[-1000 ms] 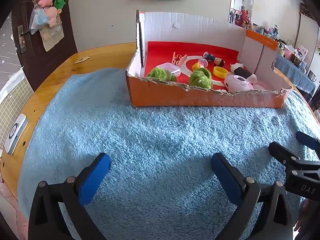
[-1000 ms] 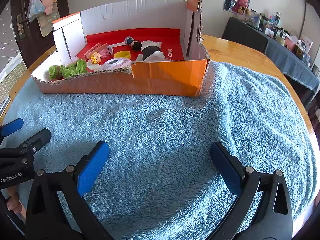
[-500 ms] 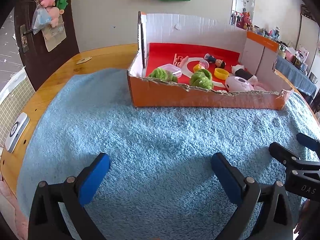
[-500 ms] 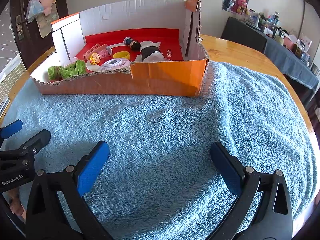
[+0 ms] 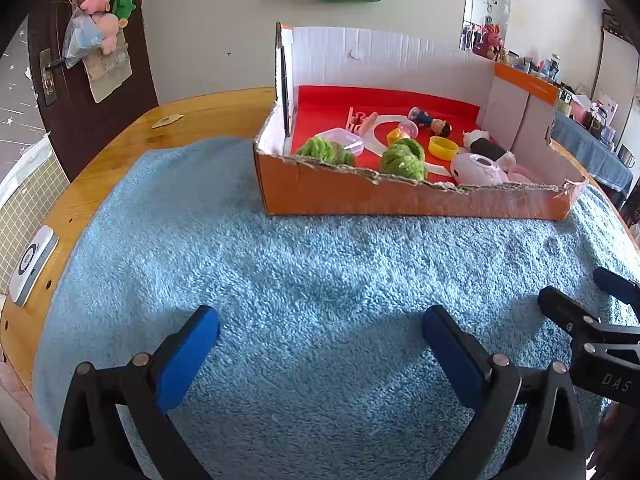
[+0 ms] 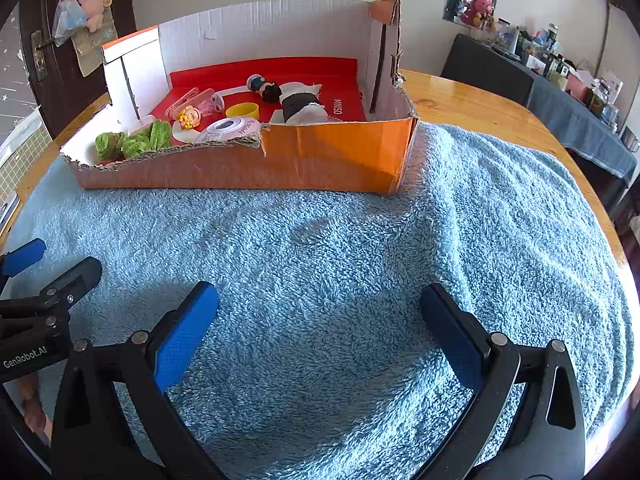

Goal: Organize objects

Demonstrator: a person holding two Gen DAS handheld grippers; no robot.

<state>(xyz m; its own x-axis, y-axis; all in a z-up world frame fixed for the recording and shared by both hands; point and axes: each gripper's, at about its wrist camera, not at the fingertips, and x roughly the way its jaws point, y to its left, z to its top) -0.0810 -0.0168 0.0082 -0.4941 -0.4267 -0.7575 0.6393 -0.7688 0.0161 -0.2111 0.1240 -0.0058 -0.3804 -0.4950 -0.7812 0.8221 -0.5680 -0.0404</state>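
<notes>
An orange cardboard box (image 5: 400,196) with a red floor stands at the far side of a blue towel (image 5: 320,280); it also shows in the right wrist view (image 6: 340,160). Inside lie two green fuzzy items (image 5: 402,158), a pink round toy (image 5: 478,168), a yellow cap (image 5: 442,147), small dolls (image 5: 430,120), a black-and-white plush (image 6: 302,102) and a pink clip (image 6: 188,100). My left gripper (image 5: 320,344) is open and empty over the towel, well short of the box. My right gripper (image 6: 320,328) is open and empty beside it.
The towel covers a round wooden table (image 5: 100,168). A white device (image 5: 32,268) lies at the table's left edge. A dark door (image 5: 80,80) with hanging toys stands back left. A cluttered dark-covered table (image 6: 560,92) stands to the right.
Both grippers stay open and empty. The left wrist view has shifted slightly, with the box a little lower and nearer in frame. The right one has barely moved.
</notes>
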